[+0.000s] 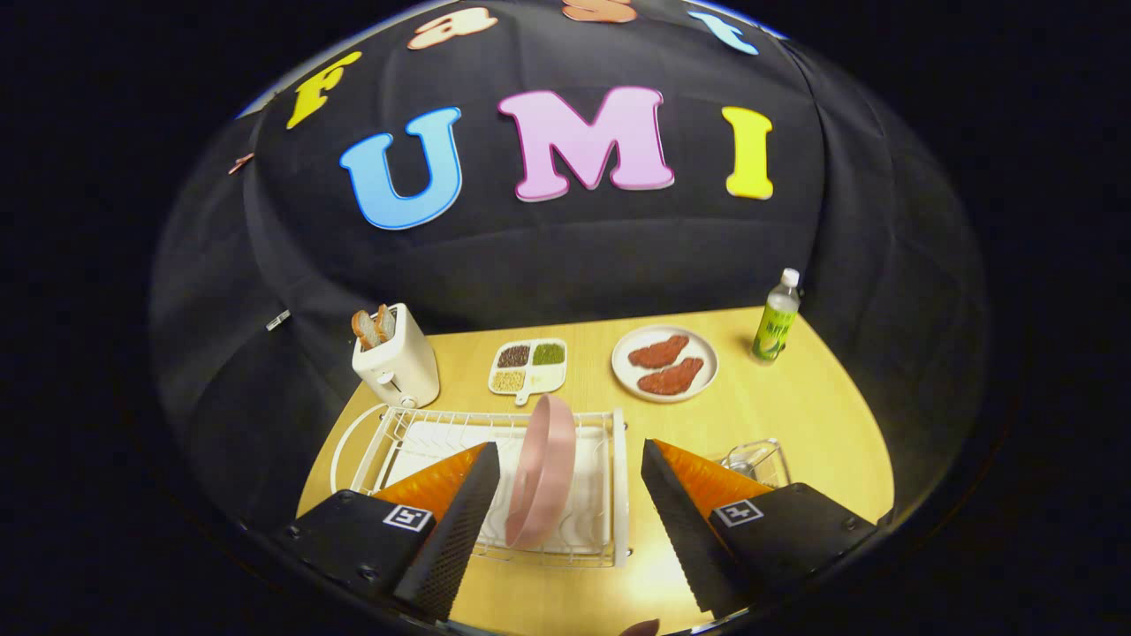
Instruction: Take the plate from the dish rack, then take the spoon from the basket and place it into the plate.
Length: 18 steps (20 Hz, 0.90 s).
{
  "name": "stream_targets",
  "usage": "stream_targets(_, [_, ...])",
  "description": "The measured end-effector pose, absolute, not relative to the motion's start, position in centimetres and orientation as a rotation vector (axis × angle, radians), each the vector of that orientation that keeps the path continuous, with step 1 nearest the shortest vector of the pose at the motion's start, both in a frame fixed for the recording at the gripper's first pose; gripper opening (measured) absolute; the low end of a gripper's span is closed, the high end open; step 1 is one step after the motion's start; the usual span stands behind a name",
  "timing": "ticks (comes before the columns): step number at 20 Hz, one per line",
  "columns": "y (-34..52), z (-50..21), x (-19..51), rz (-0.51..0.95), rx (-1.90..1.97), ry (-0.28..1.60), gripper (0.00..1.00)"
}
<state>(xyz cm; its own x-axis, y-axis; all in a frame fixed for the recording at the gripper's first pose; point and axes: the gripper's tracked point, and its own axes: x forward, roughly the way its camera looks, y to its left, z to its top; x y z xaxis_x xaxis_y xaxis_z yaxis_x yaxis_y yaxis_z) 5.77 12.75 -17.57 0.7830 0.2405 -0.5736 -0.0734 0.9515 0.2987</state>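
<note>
The gripper (565, 503) hangs with its fingers spread wide and holding nothing, and the pink plate (541, 473) stands on edge between them in the white wire dish rack (618, 481); it looks stiff, smooth and probably slippery, so I'd pinch its upper rim. To the right, the wire basket (767, 459) holds something shiny, likely the spoon. Farther off on the wooden surface (795, 415) sit a toaster (396, 364) with bread, a divided dish (528, 366) of grains, a plate of red patties (664, 363) and a bottle (776, 318).
</note>
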Motion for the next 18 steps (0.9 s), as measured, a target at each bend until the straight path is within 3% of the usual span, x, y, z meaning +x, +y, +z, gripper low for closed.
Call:
stream_targets(7, [14.4,-24.7,8.4,0.108,0.3,0.826,0.9])
stream_targets(11, [15.6,-27.7,8.8,0.096,0.237,0.875,0.68])
stream_targets(14, [15.1,-28.4,8.9,0.04,0.157,0.887,0.37])
stream_targets(18, [15.2,-27.2,9.2,0.007,0.061,0.888,0.32])
